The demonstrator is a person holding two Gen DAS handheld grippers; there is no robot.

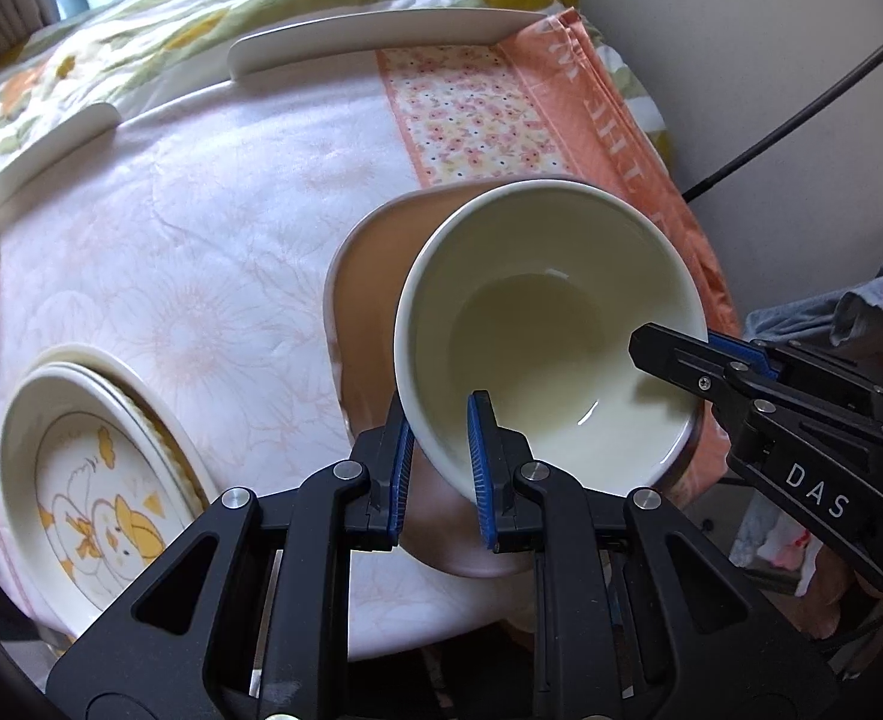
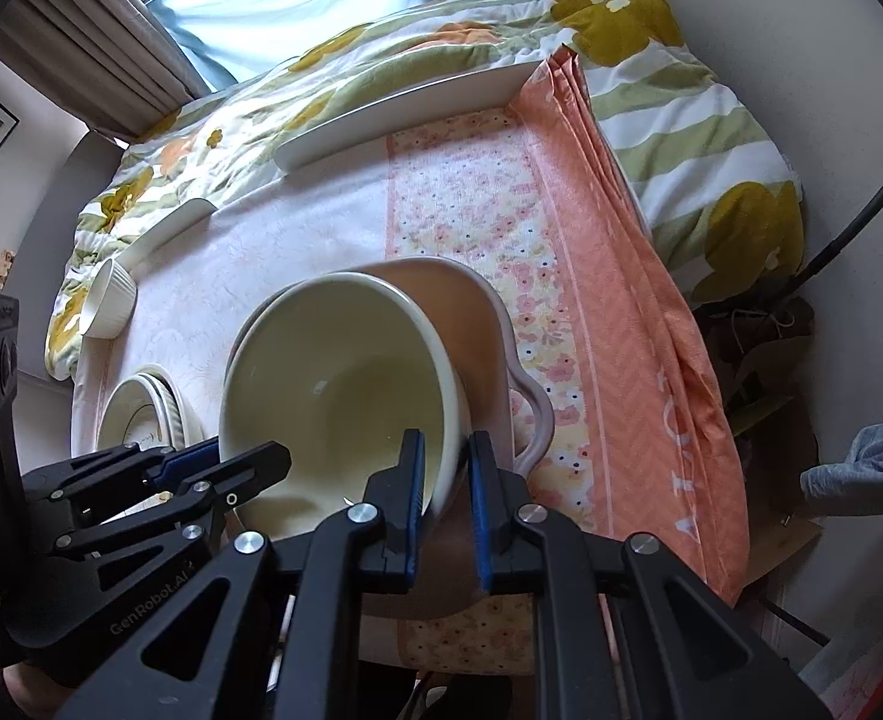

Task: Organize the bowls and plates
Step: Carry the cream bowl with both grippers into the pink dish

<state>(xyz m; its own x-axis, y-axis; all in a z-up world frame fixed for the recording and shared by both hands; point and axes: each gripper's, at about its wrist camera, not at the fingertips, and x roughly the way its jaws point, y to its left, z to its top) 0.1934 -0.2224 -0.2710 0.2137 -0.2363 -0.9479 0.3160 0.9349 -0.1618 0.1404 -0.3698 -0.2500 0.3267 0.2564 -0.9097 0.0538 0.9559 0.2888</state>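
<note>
bowl: cream bowl (image 1: 552, 324) sitting glossy, empty, tilted over pink handled dish (image 2: 489, 330) on the floral cloth (image 1: 201, 252) | pose: both grippers pointing steeply down | left gripper (image 1: 440, 456) pinching near rim wall | right gripper (image 2: 446, 483) pinching opposite rim wall, one pad inside, one outside

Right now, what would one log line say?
cream bowl: held over pink dish | left claw: shut on rim | right claw: shut on opposite rim
</note>
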